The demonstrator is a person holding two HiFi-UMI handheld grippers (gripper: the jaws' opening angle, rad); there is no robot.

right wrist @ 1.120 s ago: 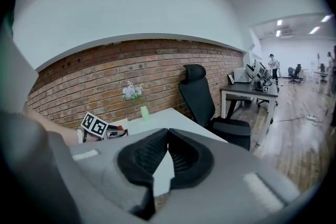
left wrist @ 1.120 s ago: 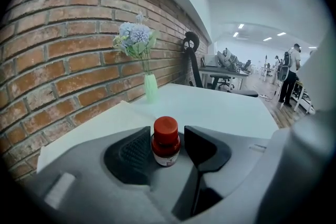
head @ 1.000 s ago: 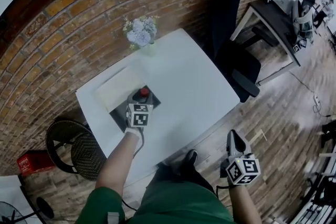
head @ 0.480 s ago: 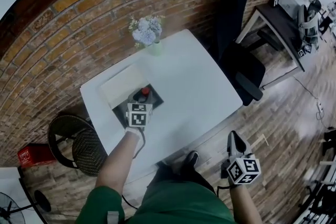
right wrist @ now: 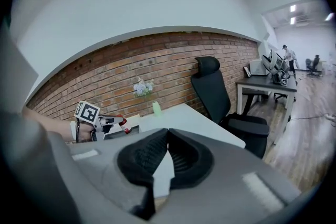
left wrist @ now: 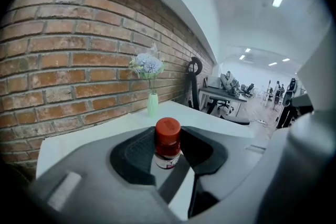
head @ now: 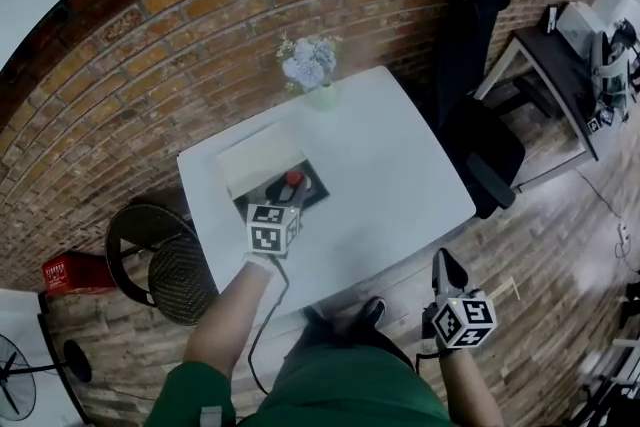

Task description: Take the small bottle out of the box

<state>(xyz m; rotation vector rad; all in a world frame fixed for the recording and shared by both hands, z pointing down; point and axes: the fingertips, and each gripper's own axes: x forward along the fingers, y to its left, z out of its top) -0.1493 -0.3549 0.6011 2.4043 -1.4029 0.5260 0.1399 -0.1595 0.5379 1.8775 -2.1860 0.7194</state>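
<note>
- My right gripper [head: 441, 262] hangs low beside my leg over the wooden floor [head: 560, 245], off the table. Its jaws are pressed together at the tips with nothing between them.
- My left gripper [head: 288, 193] reaches out over the white table [head: 390, 175], with my bare forearm behind it.
- Its jaws are closed on the small bottle [left wrist: 167, 139]. The dark pads grip the glass body on both sides, and the red cap stands upright above them.
- In the head view the bottle shows over the open black box [head: 314, 192], which sits at the table's left part. Whether its base is clear of the box I cannot tell.
- The box's pale lid [head: 256, 157] lies open just behind the box, towards the wall.
- Farther back, at the table's far edge, stands a light green vase [head: 323, 97] of pale blue flowers.
- Behind it runs the brick wall [head: 200, 25].
- A black office chair [head: 482, 120] stands at the table's right side, and a round dark stool [head: 165, 260] at its left.
</note>
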